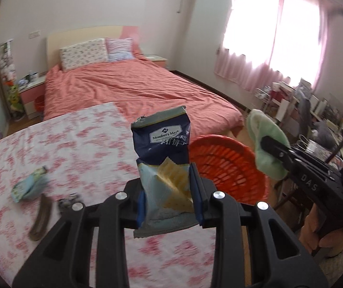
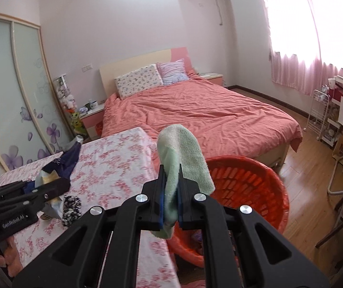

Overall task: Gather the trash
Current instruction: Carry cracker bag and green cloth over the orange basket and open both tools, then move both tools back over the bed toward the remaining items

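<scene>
My left gripper [image 1: 169, 192] is shut on a blue cracker packet [image 1: 164, 148] and holds it upright above the floral table [image 1: 80, 144], just left of the red basket [image 1: 229, 168]. My right gripper [image 2: 172, 196] is shut on a light green cloth [image 2: 183, 158], held over the table's right edge beside the red basket [image 2: 250, 187]. In the left wrist view the right gripper [image 1: 270, 147] with the green cloth [image 1: 264, 134] is above the basket's right rim. The left gripper [image 2: 39, 189] shows at the left of the right wrist view.
On the table lie a pale blue wrapper [image 1: 28, 186], a brown banana peel [image 1: 42, 218] and a small black-and-white item [image 2: 72, 206]. A pink bed [image 2: 195, 112] stands behind. A wire rack [image 2: 320, 115] and cluttered shelves are at the right.
</scene>
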The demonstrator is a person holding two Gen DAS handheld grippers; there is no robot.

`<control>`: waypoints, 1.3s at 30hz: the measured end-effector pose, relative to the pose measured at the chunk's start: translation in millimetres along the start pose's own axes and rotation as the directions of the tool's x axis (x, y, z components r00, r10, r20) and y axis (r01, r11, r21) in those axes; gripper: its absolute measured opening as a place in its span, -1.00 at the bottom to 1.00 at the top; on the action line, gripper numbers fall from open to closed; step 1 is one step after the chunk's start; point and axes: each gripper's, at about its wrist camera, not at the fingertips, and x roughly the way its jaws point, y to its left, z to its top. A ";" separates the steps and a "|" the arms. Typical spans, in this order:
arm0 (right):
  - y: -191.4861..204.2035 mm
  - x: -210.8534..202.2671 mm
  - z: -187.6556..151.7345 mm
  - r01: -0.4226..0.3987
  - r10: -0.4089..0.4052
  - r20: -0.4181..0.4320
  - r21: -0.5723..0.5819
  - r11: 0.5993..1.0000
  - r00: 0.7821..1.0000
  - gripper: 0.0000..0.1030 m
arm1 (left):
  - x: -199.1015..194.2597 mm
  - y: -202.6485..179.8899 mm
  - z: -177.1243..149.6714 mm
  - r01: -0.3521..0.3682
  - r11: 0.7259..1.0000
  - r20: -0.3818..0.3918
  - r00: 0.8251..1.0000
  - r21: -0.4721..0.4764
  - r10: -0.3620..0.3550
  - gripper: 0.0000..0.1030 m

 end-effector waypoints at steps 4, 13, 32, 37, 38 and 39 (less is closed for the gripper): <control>-30.4 6.1 1.7 0.009 -0.009 0.000 0.068 0.998 1.000 -0.85 | 32.4 -32.9 5.2 0.072 0.997 -0.026 0.997 0.030 -0.071 -0.37; -68.5 35.0 -1.9 0.024 -0.020 -0.029 0.156 0.987 0.999 -0.83 | 106.6 -68.7 7.6 0.145 0.988 -0.099 0.985 0.045 -0.140 -0.23; -54.7 37.5 -23.5 0.087 -0.084 -0.045 0.073 0.993 0.995 0.45 | 59.4 3.8 -24.5 -0.126 0.992 -0.041 0.991 0.027 0.128 0.71; -20.0 40.8 -32.6 0.039 -0.037 -0.073 0.026 0.999 0.997 0.45 | 16.0 65.1 -44.7 -0.271 0.963 -0.021 0.962 -0.005 0.271 0.71; -13.9 41.9 -35.1 0.027 -0.025 -0.082 0.018 0.999 0.996 0.45 | 9.6 81.4 -51.4 -0.302 0.953 -0.029 0.953 -0.017 0.301 0.71; -4.1 44.2 -38.6 0.011 -0.011 -0.097 0.002 1.000 0.995 0.45 | 4.1 95.0 -58.3 -0.328 0.944 -0.039 0.944 -0.031 0.327 0.71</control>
